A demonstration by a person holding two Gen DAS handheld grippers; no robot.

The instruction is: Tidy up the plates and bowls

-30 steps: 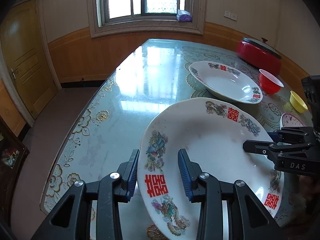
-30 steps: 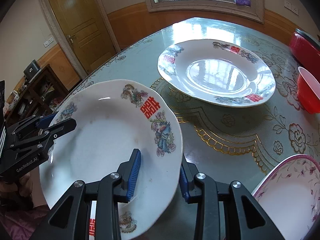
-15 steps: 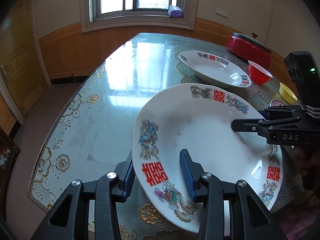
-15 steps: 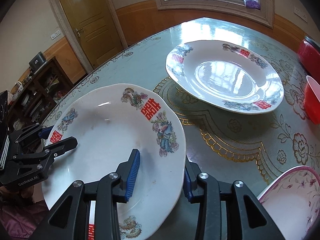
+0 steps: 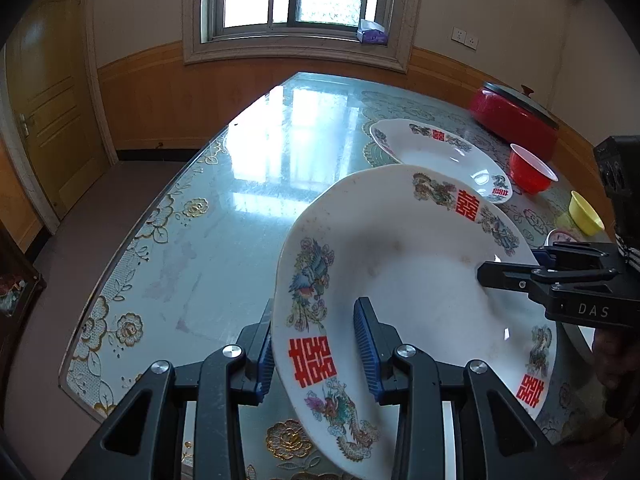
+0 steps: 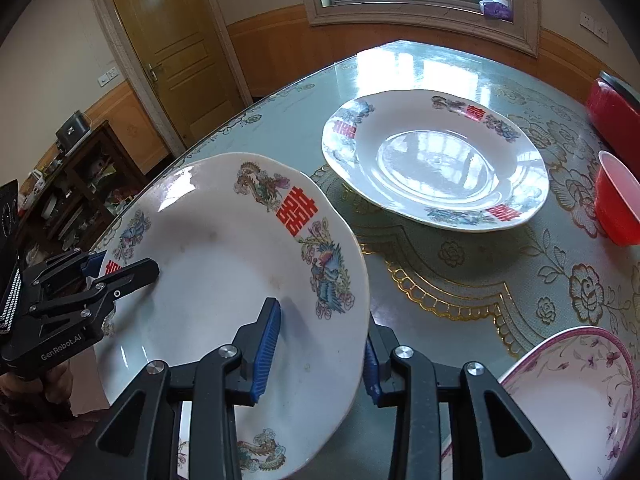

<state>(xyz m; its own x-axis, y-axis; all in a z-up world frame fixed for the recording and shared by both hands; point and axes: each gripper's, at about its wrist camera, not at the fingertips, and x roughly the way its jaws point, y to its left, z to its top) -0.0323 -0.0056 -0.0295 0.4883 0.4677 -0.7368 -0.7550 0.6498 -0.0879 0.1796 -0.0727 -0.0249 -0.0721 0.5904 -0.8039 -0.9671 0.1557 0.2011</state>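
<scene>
Left gripper [image 5: 314,342]: your blue pads pinch one edge of the plate you hold. They have just squeezed a bit tighter.
Right gripper [image 6: 318,344]: your pads pinch the other edge of the same plate. They have also just squeezed a bit tighter.
Held plate [image 5: 412,280]: white, with red signs and dragon and bird pictures. It is up off the table and tilted.
Second plate [image 6: 434,160]: same pattern. It lies flat on the glass table [image 5: 248,208], farther back.
Red bowl [image 5: 532,168]: just beside the second plate.
Yellow bowl [image 5: 586,212]: near the red bowl.
Flowered bowl [image 6: 568,400]: close to your right gripper.
Red pot [image 5: 514,116]: at the far edge, lid on.
</scene>
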